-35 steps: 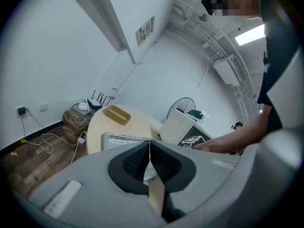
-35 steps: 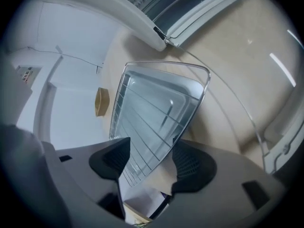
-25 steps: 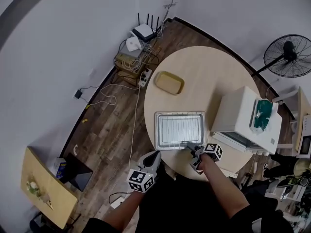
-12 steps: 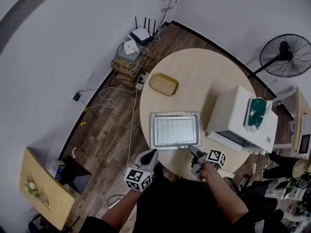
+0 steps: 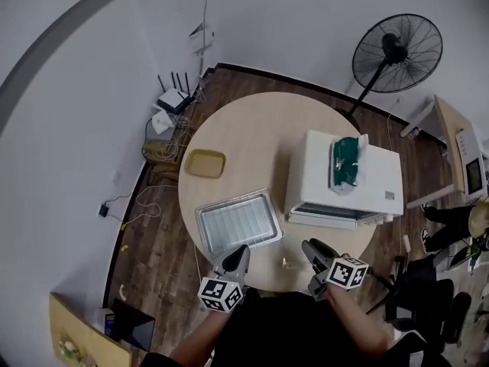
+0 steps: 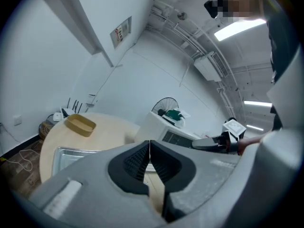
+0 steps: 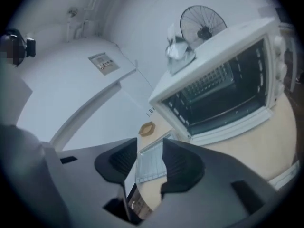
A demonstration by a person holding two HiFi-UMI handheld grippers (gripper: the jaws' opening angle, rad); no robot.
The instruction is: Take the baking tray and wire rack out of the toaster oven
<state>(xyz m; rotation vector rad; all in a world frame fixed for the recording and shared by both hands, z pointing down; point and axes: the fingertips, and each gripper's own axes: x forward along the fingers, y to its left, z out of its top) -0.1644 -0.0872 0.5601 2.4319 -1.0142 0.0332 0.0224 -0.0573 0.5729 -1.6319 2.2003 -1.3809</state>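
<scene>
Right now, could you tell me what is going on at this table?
A person holds a gripper in each hand at the near edge of the round table. The baking tray lies on it beside the toaster oven, with what looks like the wire rack in it. The oven door is open. The left gripper is shut and empty. The right gripper has its jaws apart; they have just been closing, with nothing between them.

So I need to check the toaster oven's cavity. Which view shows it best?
The right gripper view: it looks straight into the open toaster oven. The head view shows only its top and lowered door; the left gripper view shows it small and distant.
</scene>
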